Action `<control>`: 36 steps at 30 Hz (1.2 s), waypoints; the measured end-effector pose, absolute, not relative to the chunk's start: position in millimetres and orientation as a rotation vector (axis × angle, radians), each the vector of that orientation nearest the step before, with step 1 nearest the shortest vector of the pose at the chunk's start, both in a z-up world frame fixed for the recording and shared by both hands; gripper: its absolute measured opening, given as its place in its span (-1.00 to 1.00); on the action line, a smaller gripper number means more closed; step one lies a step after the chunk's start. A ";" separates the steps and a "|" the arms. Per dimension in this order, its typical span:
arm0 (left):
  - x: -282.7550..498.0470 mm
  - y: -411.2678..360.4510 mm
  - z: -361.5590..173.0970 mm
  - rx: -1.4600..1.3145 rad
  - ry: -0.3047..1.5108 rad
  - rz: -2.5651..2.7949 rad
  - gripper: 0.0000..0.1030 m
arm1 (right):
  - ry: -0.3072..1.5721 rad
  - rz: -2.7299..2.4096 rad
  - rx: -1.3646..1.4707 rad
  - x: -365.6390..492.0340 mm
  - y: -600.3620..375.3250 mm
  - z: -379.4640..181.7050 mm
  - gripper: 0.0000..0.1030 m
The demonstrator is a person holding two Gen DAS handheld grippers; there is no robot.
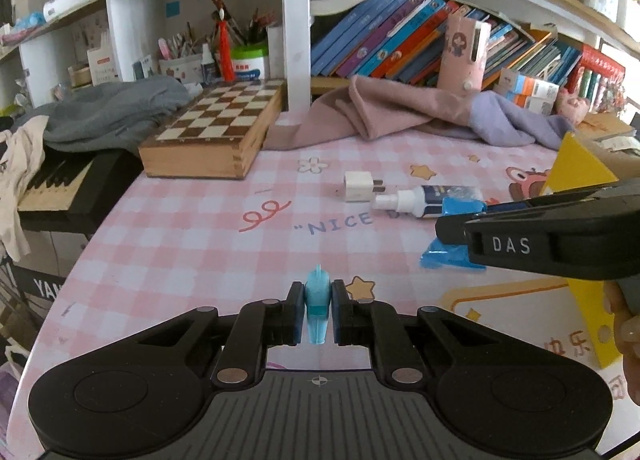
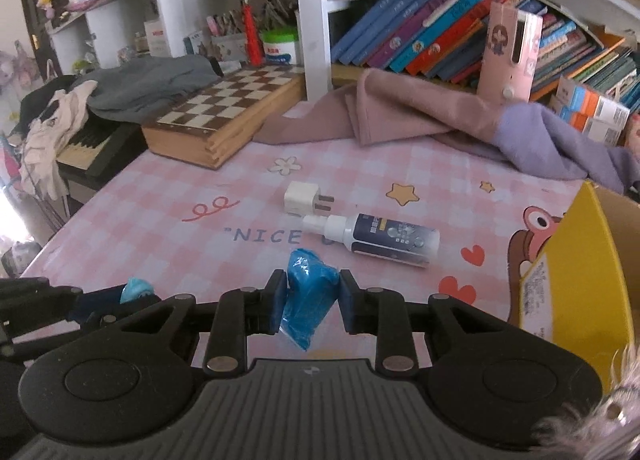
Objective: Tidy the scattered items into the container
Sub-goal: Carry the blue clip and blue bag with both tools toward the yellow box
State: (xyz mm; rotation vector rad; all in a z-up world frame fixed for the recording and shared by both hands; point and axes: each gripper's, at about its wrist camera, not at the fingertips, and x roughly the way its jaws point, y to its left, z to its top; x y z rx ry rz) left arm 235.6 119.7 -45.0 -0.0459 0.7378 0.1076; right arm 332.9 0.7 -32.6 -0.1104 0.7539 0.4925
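The left gripper (image 1: 317, 310) has its fingers closed on a small light-blue plastic piece (image 1: 318, 300); the right gripper (image 2: 313, 306) pinches a crinkly blue packet (image 2: 308, 296). Both hang above the table (image 2: 160, 227), the yellow box (image 2: 576, 260) off right. The slick packet may slip mid-carry.

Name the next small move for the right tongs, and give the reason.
Probably swing right and carry the blue packet over the yellow box. The right tongs already pinch it, and the box stands open beside them at the table's right.
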 end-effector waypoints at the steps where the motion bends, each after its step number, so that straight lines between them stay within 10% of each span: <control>1: 232.4 118.2 -42.6 -0.045 0.734 0.102 -0.76 | 0.745 0.497 -0.115 327.9 -1.2 -29.3 -0.50; 36: 91.8 101.1 19.5 -0.010 0.600 -0.019 -0.76 | 0.620 0.446 -0.078 174.8 -48.2 20.9 -0.50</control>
